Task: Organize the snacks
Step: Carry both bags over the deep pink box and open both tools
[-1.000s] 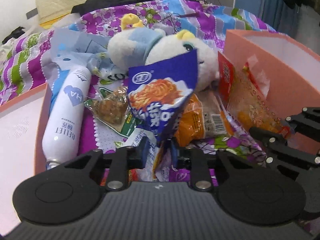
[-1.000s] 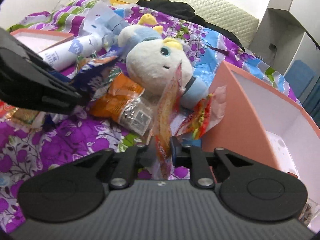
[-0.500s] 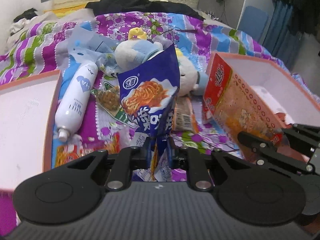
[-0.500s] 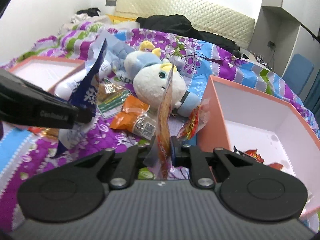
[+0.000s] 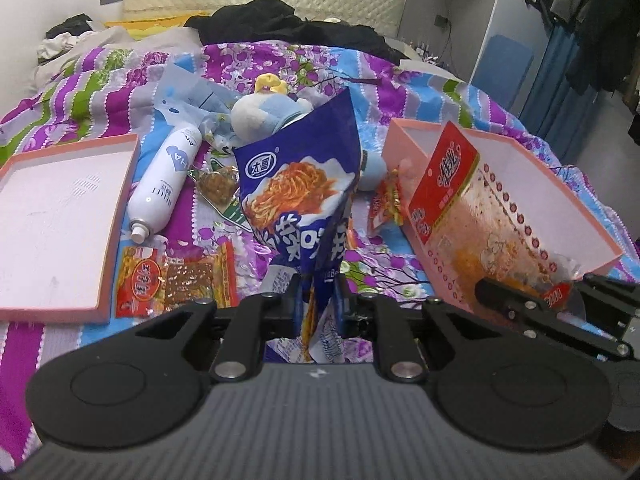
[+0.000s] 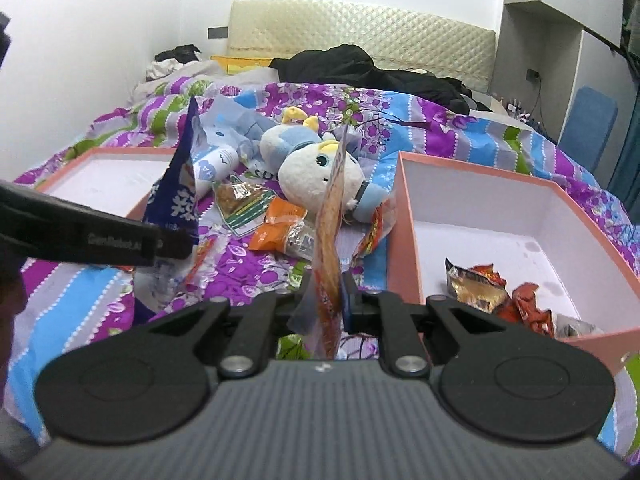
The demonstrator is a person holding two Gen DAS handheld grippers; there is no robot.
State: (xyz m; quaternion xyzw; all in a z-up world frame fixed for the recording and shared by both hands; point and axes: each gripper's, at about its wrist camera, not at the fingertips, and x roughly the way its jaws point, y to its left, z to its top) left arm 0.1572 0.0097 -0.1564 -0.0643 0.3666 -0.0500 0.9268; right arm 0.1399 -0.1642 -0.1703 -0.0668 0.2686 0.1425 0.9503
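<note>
Pinching the lower end of the blue snack bag [image 5: 298, 200], your left gripper [image 5: 318, 306] has its fingers pressed onto the foil, and the bag stands upright above the flowered bedspread [image 5: 400, 80]. Your right gripper [image 6: 328, 300] likewise clamps the red-and-clear snack packet [image 6: 330, 216] by its lower edge; in the left view that packet [image 5: 472, 204] hangs in front of the open pink box [image 5: 404, 136]. Inside the box, seen from the right wrist, crumpled wrappers [image 6: 492, 288] lie near its front wall. On the bedspread between the box and the pink lid [image 5: 60, 216] you have a white bottle [image 5: 164, 184], a plush toy [image 6: 316, 172], an orange packet [image 6: 280, 228] and a flat red packet [image 5: 176, 280].
</note>
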